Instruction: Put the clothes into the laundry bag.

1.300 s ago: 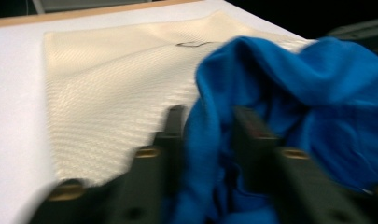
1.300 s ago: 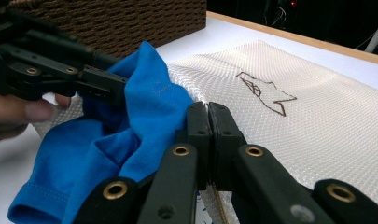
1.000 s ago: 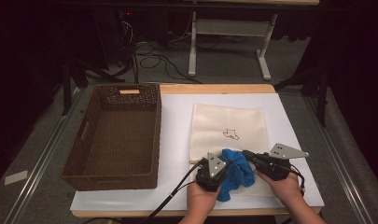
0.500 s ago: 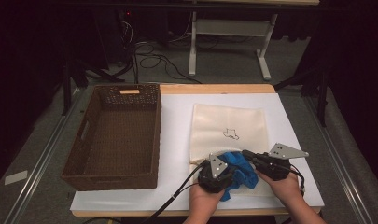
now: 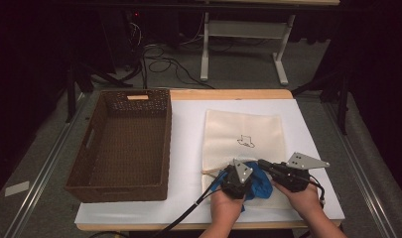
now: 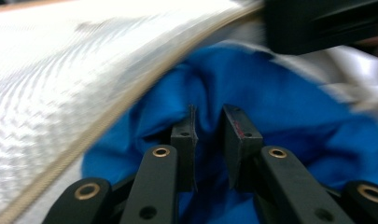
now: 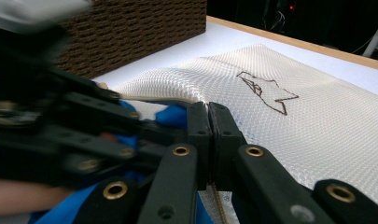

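Note:
A cream mesh bag (image 5: 243, 131) with a small dark drawing lies flat on the white table sheet. At its near edge sits a bunched blue cloth (image 5: 260, 184), partly under the bag's lifted rim. My left gripper (image 5: 248, 177) is shut on a fold of the blue cloth (image 6: 280, 93), which fills the narrow gap between its jaws (image 6: 210, 121). The bag's zip edge (image 6: 107, 116) runs along the left of that view. My right gripper (image 5: 263, 164) is shut on the bag's near rim (image 7: 208, 109) and holds it up over the cloth (image 7: 175, 114).
A brown wicker basket (image 5: 87, 144) stands on the left half of the table, with its wall (image 7: 130, 32) behind the left gripper in the right gripper view. Bare white sheet (image 5: 186, 148) lies between basket and bag. Cables and a desk frame are on the floor beyond.
The left gripper has pushed slightly forward and right with the blue cloth. Less of the cloth shows near the table's front edge. The right gripper has barely moved.

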